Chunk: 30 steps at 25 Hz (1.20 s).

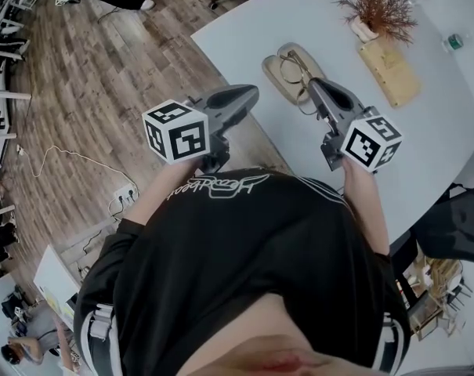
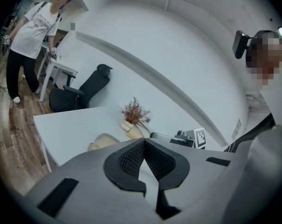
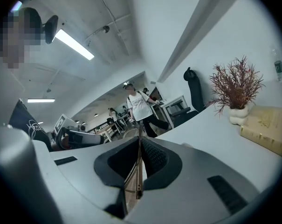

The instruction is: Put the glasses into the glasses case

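Glasses (image 1: 293, 70), pinched in the right hand-held gripper (image 1: 315, 86) (left hand-held gripper (image 1: 249, 94) closed, empty), sit at the glasses case (image 1: 269, 69) just beyond its tips.

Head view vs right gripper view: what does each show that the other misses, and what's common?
Head view only: the wearer's black printed shirt and the white power strip with its trailing cable.
Right gripper view only: the long ceiling strip light, and the grip itself, with a temple of the thin wire-framed glasses clamped in the shut right gripper.
Both: the dried reddish plant in its white vase, the tan rectangular box and the white table.
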Each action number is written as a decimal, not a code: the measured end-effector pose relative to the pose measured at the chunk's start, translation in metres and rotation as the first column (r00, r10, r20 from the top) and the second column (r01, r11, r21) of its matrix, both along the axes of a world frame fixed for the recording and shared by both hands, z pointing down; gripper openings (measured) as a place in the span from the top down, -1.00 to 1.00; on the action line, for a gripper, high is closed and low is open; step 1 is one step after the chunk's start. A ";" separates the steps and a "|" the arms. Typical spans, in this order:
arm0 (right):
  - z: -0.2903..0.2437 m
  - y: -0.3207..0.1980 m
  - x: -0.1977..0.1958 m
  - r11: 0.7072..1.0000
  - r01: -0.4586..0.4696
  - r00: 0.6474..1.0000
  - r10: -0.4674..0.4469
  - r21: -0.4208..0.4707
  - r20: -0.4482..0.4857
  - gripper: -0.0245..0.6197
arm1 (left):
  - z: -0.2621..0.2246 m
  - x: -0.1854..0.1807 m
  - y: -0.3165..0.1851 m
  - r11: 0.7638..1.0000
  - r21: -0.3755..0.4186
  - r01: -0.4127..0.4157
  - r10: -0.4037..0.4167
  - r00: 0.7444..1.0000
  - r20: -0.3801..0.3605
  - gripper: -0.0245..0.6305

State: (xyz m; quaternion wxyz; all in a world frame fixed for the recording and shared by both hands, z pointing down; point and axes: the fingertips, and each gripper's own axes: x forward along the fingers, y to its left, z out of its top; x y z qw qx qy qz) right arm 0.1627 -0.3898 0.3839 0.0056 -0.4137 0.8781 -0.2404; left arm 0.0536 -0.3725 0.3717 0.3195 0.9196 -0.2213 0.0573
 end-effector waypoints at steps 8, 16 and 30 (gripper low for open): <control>0.044 -0.034 0.005 0.998 -0.020 0.996 0.015 -0.054 -0.086 0.86 | 0.018 0.002 -0.016 0.999 -0.042 0.005 -0.005 1.000 0.012 0.91; 0.089 -0.058 0.010 0.991 -0.022 0.994 0.007 -0.135 -0.112 0.86 | 0.047 -0.002 -0.021 0.994 -0.105 0.028 -0.025 0.999 0.028 0.91; 0.143 -0.081 -0.001 0.972 -0.002 0.991 -0.030 -0.233 -0.133 0.86 | 0.076 -0.016 -0.023 0.983 -0.164 0.081 -0.073 0.996 0.049 0.91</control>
